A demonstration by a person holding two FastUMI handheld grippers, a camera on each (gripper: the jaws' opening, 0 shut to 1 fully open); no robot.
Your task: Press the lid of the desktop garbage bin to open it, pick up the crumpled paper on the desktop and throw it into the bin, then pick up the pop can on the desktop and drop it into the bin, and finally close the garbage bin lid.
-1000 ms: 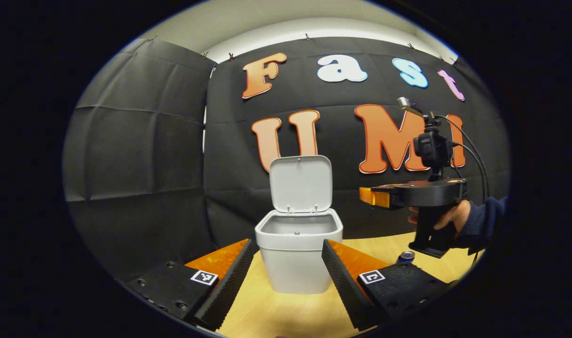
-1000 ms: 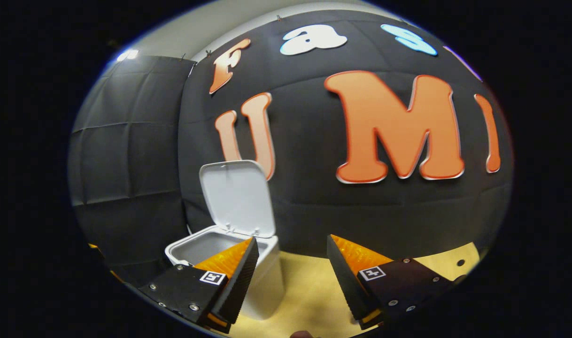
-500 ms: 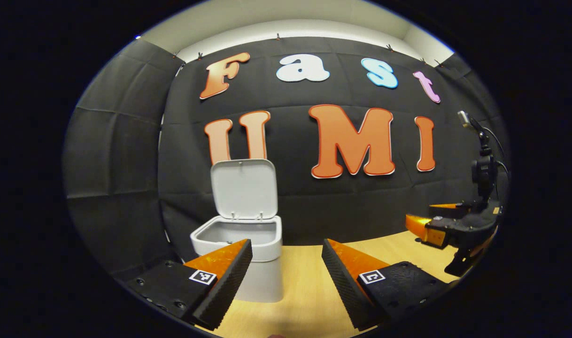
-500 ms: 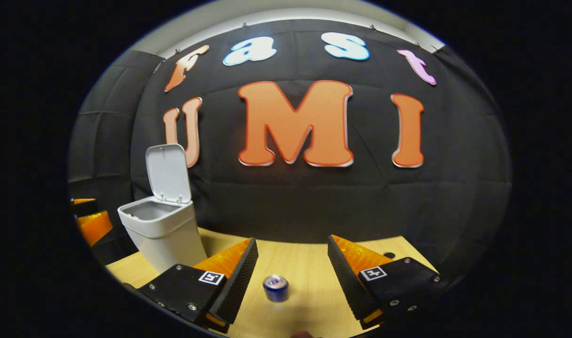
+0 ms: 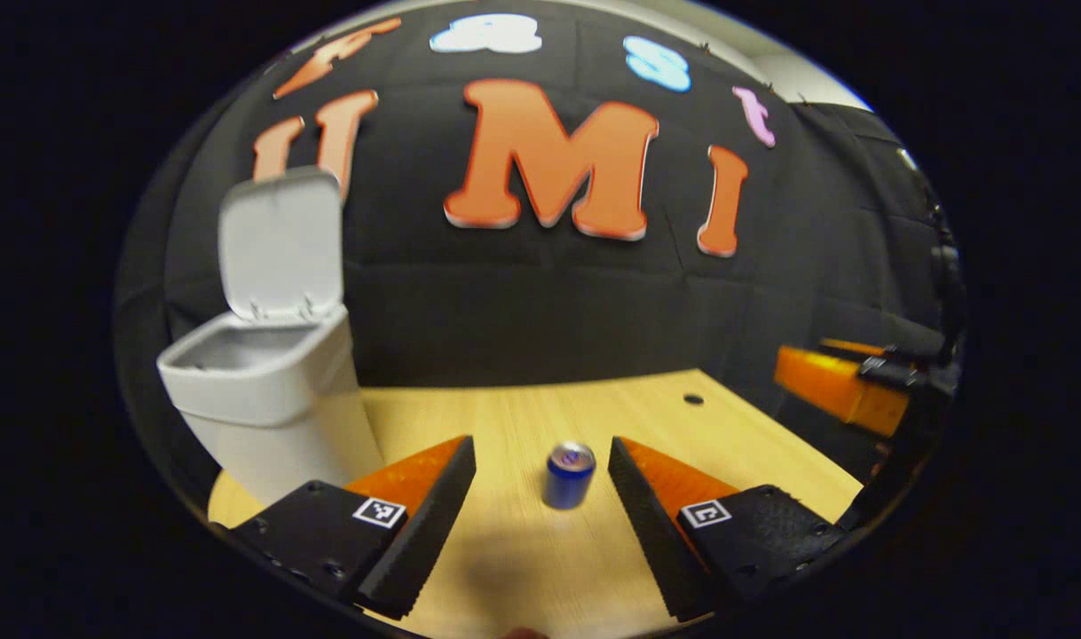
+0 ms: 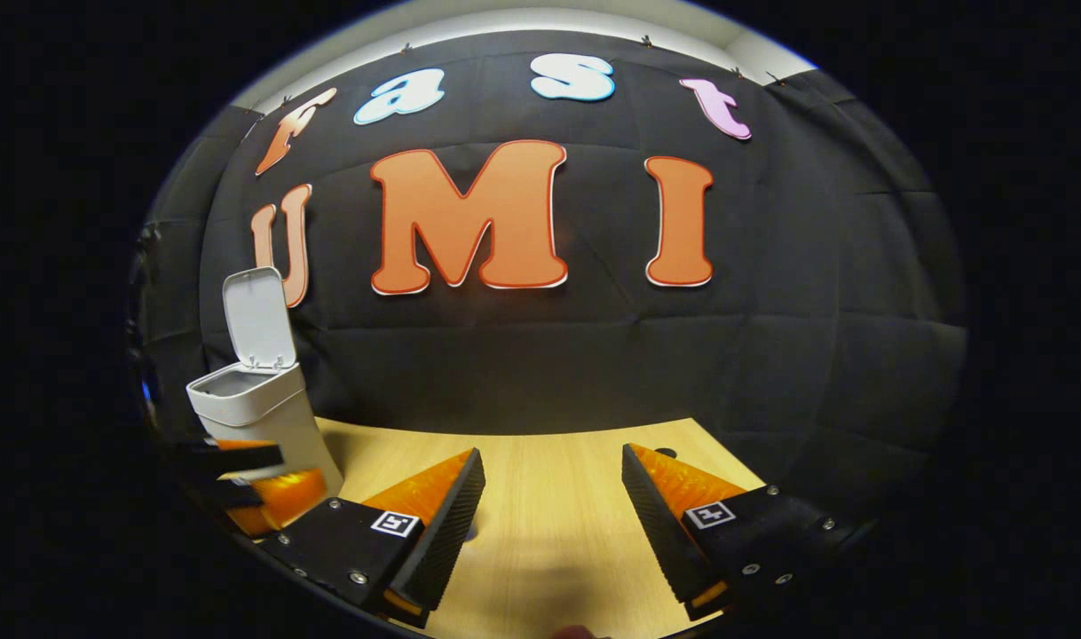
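Observation:
The white bin (image 5: pixel 265 417) stands at the left of the wooden table (image 5: pixel 523 408) with its lid (image 5: pixel 279 240) tipped up and back. A blue pop can (image 5: pixel 569 475) stands upright on the table. My left gripper (image 5: pixel 540 497) is open, and the can sits just ahead of its fingertips, nearer the right finger and touching neither. In the right gripper view the bin (image 6: pixel 261 413) and its raised lid (image 6: pixel 258 318) are far left. My right gripper (image 6: pixel 549 506) is open over bare table, with nothing between its fingers.
The other gripper (image 5: pixel 847 390) hovers at the right edge of the left gripper view, past the table's corner. The left gripper (image 6: pixel 256 484) shows low left in the right gripper view, in front of the bin. A small dark hole (image 5: pixel 693 399) marks the table's far right.
My left gripper swung right from the bin and dropped toward the can, which now lies between its fingers. My right gripper moved off to the right, and the can left its view.

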